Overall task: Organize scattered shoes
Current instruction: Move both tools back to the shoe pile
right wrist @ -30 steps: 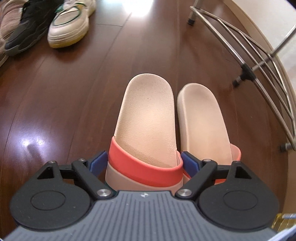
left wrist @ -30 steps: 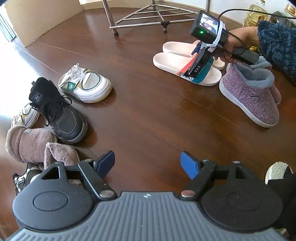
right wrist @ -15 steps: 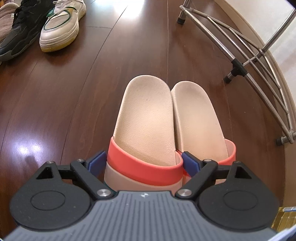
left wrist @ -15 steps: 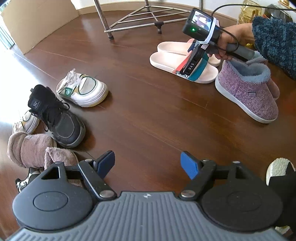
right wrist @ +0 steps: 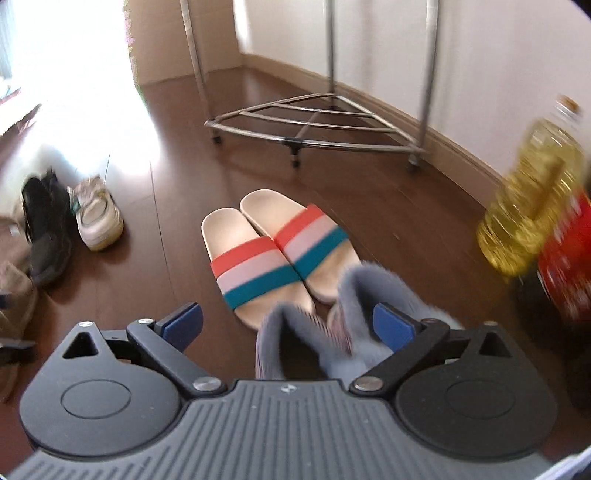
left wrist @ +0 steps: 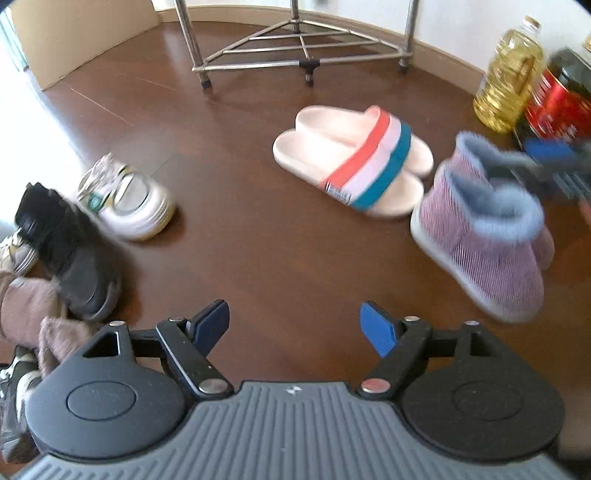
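A pair of pale slides (right wrist: 273, 254) with red, pink and teal straps lies side by side on the wooden floor (left wrist: 258, 240). My right gripper (right wrist: 288, 325) hovers above and behind them, jaws opening wide, pads touching nothing. The fluffy cuffs of two purple boots (right wrist: 295, 332) show below its fingers. My left gripper (left wrist: 295, 325) stands open over bare floor, with the slides (left wrist: 351, 162) ahead and the purple boots (left wrist: 480, 240) to the right. A white sneaker (left wrist: 129, 199), a black sneaker (left wrist: 70, 251) and brown boots (left wrist: 26, 314) lie at the left.
A metal rack (right wrist: 314, 122) stands on feet by the back wall. A yellow oil bottle (right wrist: 532, 214) and a red container (right wrist: 565, 266) sit at the right. A cardboard panel (left wrist: 81, 33) leans at the far left.
My right gripper has let go of the slide's strap, risen and drawn back, widening its jaws. The two slides now lie together. My left gripper has shifted a little across the floor.
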A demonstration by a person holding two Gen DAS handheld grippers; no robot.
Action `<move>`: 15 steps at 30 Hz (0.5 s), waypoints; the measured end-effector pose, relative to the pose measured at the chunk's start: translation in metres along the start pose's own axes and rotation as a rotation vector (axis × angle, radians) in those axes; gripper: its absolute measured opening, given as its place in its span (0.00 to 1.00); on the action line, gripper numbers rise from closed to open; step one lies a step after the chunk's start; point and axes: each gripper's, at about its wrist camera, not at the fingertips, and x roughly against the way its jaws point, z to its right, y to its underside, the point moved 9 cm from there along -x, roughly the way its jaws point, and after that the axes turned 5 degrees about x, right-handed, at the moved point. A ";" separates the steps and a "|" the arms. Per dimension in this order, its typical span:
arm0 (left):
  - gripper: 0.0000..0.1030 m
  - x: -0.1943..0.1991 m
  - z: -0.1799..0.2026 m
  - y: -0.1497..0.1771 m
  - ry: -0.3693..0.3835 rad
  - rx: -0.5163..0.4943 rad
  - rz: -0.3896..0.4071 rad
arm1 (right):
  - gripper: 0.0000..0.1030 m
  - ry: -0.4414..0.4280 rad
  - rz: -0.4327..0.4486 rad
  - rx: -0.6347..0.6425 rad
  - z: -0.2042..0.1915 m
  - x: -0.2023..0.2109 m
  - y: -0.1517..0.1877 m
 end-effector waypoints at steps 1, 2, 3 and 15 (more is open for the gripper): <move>0.77 -0.002 0.007 -0.008 -0.004 0.017 0.009 | 0.95 0.006 0.010 -0.007 0.003 0.009 0.001; 0.78 -0.001 0.016 -0.014 -0.002 0.031 0.021 | 0.95 0.015 0.019 -0.012 0.006 0.017 0.000; 0.77 0.000 0.025 -0.021 -0.001 0.044 0.032 | 0.95 0.030 0.028 -0.018 0.011 0.023 -0.003; 0.77 0.018 0.077 -0.039 0.045 0.073 0.080 | 0.96 0.067 0.068 -0.107 0.051 0.064 -0.001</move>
